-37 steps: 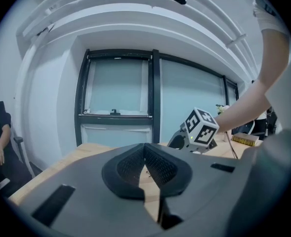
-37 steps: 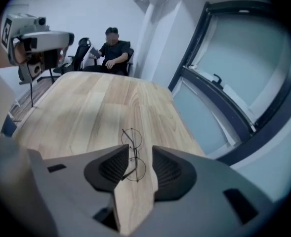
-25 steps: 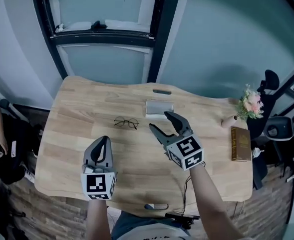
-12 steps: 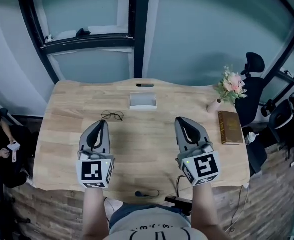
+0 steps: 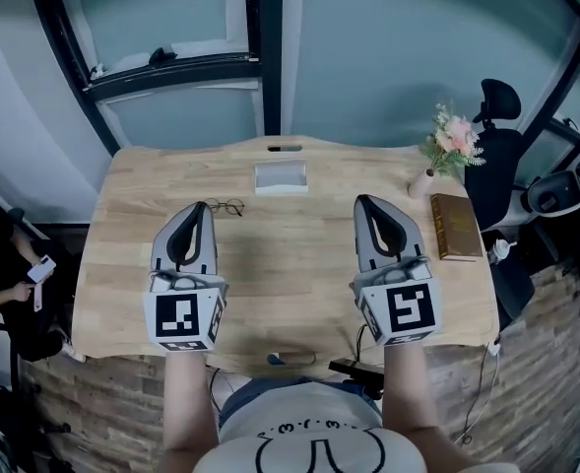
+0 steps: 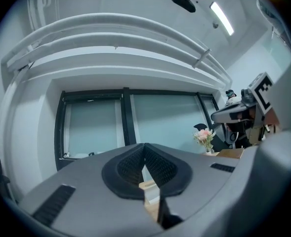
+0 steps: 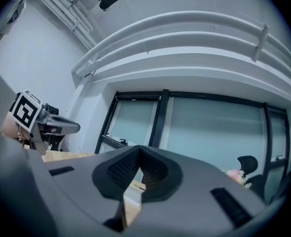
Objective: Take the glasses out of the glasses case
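On the desk [image 5: 299, 264], from its left edge to its right, I list:
- left tongs [image 5: 199, 209], pressed together with nothing between them, over the near half
- glasses [image 5: 226, 206], lying flat toward the far edge, just beside the tip of the left tongs and outside the case
- glasses case [image 5: 281, 177], at the middle of the far edge, apart from the glasses
- right tongs [image 5: 364, 201], pressed together, empty
- flower vase [image 5: 445, 151], far right corner
- book [image 5: 455, 239], right edge
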The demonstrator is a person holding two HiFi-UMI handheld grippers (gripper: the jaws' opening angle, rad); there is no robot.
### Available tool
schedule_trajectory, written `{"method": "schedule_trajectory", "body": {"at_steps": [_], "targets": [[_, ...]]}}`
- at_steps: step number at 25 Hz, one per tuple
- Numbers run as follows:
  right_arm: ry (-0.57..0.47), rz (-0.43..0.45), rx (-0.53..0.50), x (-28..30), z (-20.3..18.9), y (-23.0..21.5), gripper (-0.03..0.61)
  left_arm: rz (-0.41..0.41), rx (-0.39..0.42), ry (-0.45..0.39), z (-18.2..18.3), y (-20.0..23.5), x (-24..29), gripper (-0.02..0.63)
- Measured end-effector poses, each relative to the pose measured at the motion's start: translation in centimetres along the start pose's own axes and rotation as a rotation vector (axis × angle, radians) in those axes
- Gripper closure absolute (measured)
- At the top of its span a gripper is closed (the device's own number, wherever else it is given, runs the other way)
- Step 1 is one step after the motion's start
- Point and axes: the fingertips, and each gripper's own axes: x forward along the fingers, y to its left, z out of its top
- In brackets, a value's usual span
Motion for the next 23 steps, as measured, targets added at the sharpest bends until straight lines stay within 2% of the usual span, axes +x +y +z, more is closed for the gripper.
{"method": "schedule_trajectory", "body": {"at_steps": [12,23], "targets": [[-0.003,-0.017,0.010,-1.3,0.3,-0.2,0.570,0.027,0.019,-0.026,1.6,-0.1,-1.3,0.598],[-0.010,0.002,0.003,-1.0,0.5,0.3,0.571,0.046,0.018,-0.032,1.6,0.2,-1.6,0.598]]}}
